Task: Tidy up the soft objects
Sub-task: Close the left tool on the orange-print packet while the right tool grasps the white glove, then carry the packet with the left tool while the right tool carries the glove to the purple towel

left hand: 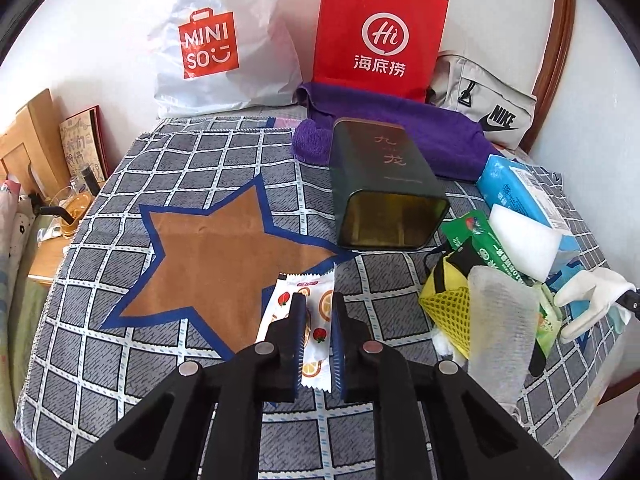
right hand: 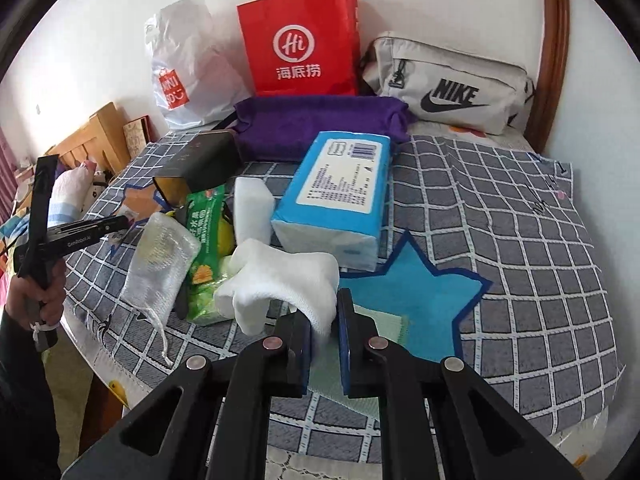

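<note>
White sock [right hand: 288, 280] in right gripper [right hand: 324, 312], low over checked cloth [right hand: 500, 208].

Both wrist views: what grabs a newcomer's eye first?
The red paper bag upright against the back wall, with the white Miniso bag to its left. Then the dark tin lying on its side mid-table, open mouth toward the camera. Up close, the left gripper pinches a fruit-print sachet and the right gripper a white sock.
</note>
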Demonstrator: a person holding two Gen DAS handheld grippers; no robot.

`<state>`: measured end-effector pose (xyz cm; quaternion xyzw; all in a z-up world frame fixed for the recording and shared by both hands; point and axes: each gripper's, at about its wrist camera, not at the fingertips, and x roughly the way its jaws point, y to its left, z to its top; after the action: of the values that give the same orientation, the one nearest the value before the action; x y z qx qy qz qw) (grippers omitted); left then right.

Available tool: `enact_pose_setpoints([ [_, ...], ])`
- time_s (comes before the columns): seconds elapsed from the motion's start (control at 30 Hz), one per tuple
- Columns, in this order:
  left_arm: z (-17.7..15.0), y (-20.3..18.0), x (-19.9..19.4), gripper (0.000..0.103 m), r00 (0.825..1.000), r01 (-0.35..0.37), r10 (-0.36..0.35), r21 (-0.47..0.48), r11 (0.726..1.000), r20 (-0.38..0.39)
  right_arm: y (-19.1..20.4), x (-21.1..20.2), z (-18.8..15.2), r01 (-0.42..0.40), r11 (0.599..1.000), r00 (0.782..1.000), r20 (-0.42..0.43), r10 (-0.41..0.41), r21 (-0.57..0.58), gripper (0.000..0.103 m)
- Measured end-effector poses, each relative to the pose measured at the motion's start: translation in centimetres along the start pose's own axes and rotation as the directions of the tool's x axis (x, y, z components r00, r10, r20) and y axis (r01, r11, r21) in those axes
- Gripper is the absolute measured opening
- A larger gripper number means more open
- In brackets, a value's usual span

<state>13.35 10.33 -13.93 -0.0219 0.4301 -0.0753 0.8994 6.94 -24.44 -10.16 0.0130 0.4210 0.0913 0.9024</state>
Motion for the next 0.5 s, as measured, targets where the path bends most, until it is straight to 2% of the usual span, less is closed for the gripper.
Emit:
enact_pose_setpoints([
  [0.23, 0.1, -1.0, -1.3, 0.006, 1.000, -0.013, 0.013, 0.010, 1.000, 0.018, -2.1, -0.7, -0.5, 0.030, 0.997, 1.000, 0.000, -0.030, 0.064, 0.011],
  [0.5, 1.1, -1.7, -2.6, 0.004, 0.999, 0.000, 0.000, 0.005, 1.000, 0.039, -1.7, -1.8, 0.4, 0.023, 0.998, 0.999, 0.031, -0.024, 0.053, 0.011],
])
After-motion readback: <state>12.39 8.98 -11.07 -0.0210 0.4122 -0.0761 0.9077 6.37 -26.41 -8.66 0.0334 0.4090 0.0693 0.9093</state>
